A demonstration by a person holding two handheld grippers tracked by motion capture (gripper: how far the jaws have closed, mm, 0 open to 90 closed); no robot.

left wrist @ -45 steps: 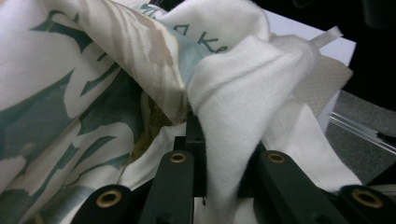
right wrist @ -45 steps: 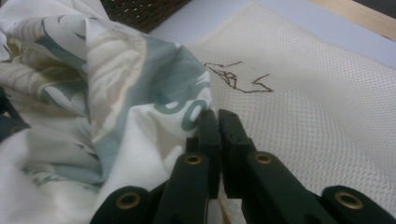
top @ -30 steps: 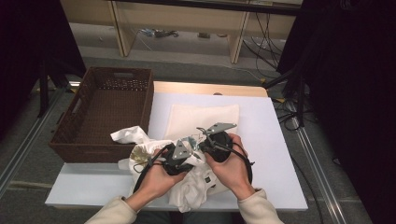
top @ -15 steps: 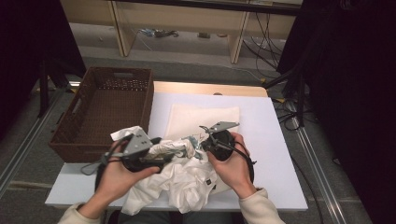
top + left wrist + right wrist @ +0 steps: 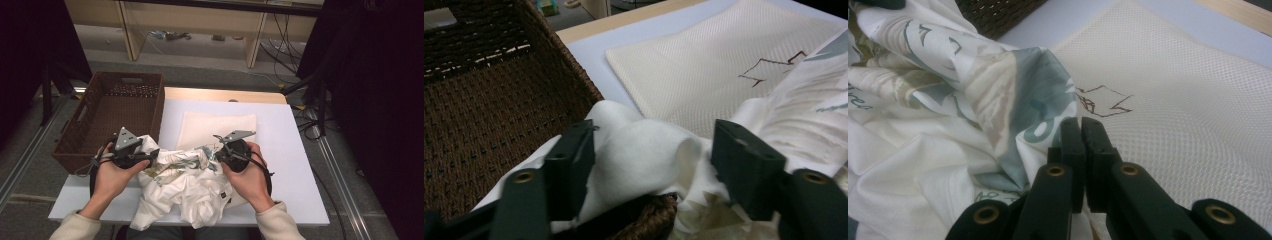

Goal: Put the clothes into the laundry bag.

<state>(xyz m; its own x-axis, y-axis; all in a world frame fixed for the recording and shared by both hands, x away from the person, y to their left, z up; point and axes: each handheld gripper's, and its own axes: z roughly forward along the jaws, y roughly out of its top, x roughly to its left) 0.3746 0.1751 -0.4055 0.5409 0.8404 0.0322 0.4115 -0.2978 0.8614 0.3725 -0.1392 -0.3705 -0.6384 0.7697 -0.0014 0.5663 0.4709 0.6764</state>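
On the near part of the white table (image 5: pixel 295 150) we see a crumpled white T-shirt (image 5: pixel 192 187) with a green and beige print, and both grippers are at it. The shirt lies between the two hands, and its left end rests on the near right corner of the brown wicker basket (image 5: pixel 107 120), which stands at the left edge of the table.

The left gripper (image 5: pixel 150 156) is held level at this corner of the basket and points to the right, toward the shirt. Its jaws have just been opening and then came a little together again; in the left gripper view they stand apart, with a fold of the white cloth (image 5: pixel 649 155) between them. The left jaw is against the cloth, but the right jaw seems free of it, so we call this gripper released and not grasping.

The right gripper (image 5: pixel 218 152) is at the right side of the shirt and points left. In the right gripper view its jaws are pressed together, and the printed cloth (image 5: pixel 1013 100) hangs just left of them. If an edge of the shirt is pinched between them, we cannot tell.

Beyond the shirt, farther on the table, a cream mesh bag (image 5: pixel 215 125) lies flat with a small dark mark on it.
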